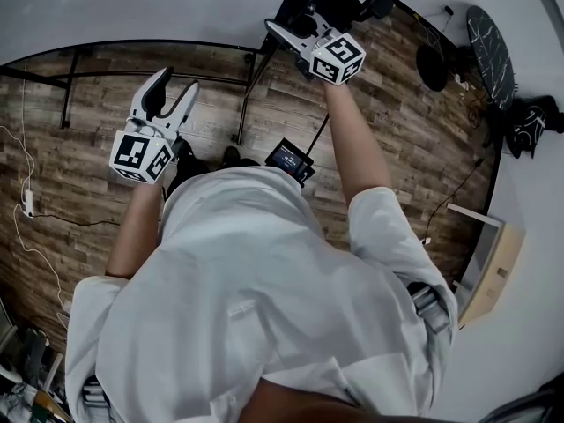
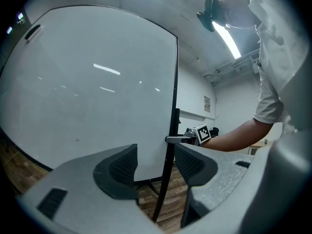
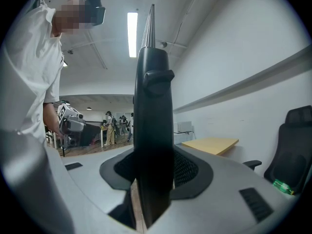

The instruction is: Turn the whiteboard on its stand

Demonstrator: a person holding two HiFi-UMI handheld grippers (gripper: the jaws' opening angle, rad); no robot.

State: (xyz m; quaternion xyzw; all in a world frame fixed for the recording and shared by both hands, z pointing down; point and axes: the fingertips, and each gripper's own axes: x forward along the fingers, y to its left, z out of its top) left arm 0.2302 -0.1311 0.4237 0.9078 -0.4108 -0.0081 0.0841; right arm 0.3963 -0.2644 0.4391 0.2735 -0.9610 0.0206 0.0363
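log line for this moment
left gripper: open, empty | right gripper: shut on whiteboard edge | whiteboard: on stand

Stand post [image 3: 153, 106] hides the gap between the right gripper's [image 3: 154, 167] jaws.

The head view looks steeply down from above the person's white short-sleeved shirt [image 1: 256, 280] onto the brown wood-plank floor [image 1: 79, 139], with the left gripper [image 1: 176, 82] and right gripper [image 1: 284, 32] at arm's length ahead. The left gripper view faces level from behind its grey jaws, near the large white whiteboard [image 2: 87, 82], while the right gripper view sits hard against the black metal side post [image 3: 153, 130]. Both gripper views share that post, and each catches the other gripper beyond it.
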